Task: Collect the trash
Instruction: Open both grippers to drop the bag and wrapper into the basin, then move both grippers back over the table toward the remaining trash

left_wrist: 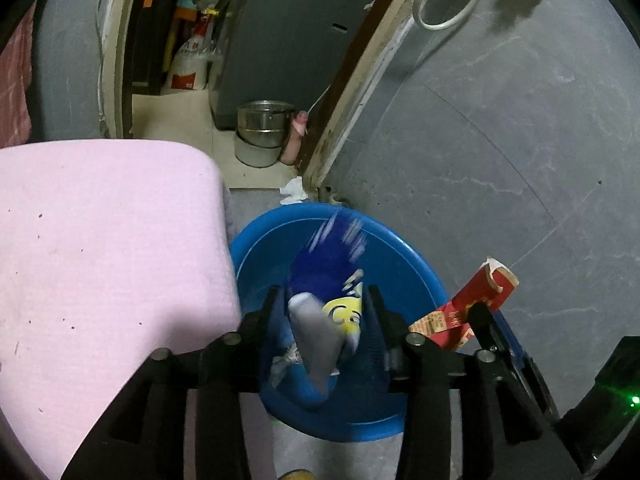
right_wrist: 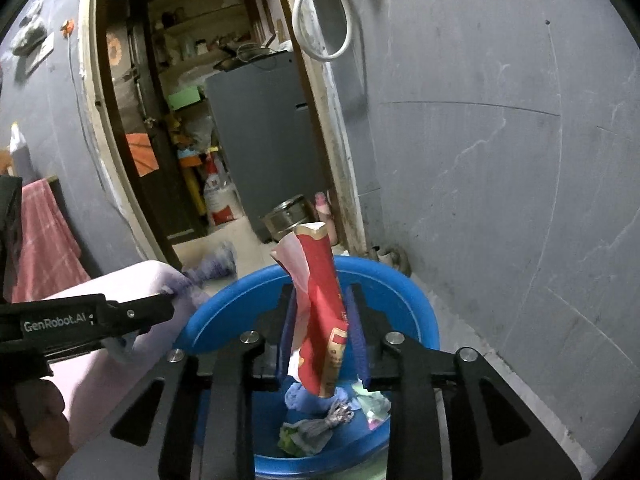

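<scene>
A blue plastic basin (left_wrist: 404,264) stands on the floor beside a pink padded seat; it also shows in the right wrist view (right_wrist: 412,300), with crumpled wrappers (right_wrist: 320,428) in its bottom. My left gripper (left_wrist: 324,300) is above the basin with a motion-blurred blue snack packet (left_wrist: 328,276) between its jaws. My right gripper (right_wrist: 322,312) is shut on a red and white carton wrapper (right_wrist: 320,292), held upright over the basin. That red wrapper (left_wrist: 476,300) and the right gripper show at the right of the left wrist view.
The pink padded seat (left_wrist: 100,260) is left of the basin. A grey wall (left_wrist: 500,140) is at the right. An open doorway leads to a room with a steel pot (left_wrist: 262,124), a grey cabinet (left_wrist: 296,40) and a white tissue (left_wrist: 294,191) on the floor.
</scene>
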`<state>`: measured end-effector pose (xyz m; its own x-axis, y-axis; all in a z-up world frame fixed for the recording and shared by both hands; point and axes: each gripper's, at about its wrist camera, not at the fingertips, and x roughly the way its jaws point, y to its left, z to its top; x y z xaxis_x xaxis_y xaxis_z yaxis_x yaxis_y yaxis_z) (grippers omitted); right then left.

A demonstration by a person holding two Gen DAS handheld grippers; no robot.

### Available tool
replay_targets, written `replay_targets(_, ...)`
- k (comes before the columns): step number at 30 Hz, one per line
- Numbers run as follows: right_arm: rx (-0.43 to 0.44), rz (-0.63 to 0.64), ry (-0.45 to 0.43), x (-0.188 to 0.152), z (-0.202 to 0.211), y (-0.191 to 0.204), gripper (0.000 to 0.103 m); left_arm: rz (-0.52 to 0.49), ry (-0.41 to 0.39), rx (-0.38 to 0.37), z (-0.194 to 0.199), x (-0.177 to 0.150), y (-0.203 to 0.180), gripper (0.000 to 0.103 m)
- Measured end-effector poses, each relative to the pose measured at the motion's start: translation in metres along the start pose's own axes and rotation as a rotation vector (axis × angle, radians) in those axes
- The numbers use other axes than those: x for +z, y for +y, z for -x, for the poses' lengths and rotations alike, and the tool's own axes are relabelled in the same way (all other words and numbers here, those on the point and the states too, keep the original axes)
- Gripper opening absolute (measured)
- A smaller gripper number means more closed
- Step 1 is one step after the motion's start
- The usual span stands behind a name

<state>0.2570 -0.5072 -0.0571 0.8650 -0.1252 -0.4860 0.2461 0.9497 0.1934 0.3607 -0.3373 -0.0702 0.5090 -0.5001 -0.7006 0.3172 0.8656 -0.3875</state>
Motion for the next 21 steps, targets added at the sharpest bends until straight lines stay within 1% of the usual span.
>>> replay_targets(4,0.011,0.001,-0.006,0.001,0.002,0.002,0.027,0.004,-0.002,0.006,0.009,-0.002,0.002,0.038)
replay_targets(7,0.017,0.004,-0.003,0.0,0.004,0.002,0.028,0.013,-0.013,0.005,0.017,-0.001,0.005,0.041)
replay_targets(10,0.017,0.006,-0.001,0.0,0.004,0.003,0.029,0.022,-0.047,0.006,0.032,-0.002,0.011,0.046)
replay_targets(19,0.037,0.012,-0.011,0.004,0.009,0.014,0.03,-0.002,-0.144,0.036,0.077,0.001,0.023,0.049)
replay_targets(21,0.042,0.016,-0.025,0.005,0.016,0.018,0.03,-0.016,-0.179,0.043,0.091,-0.001,0.025,0.052)
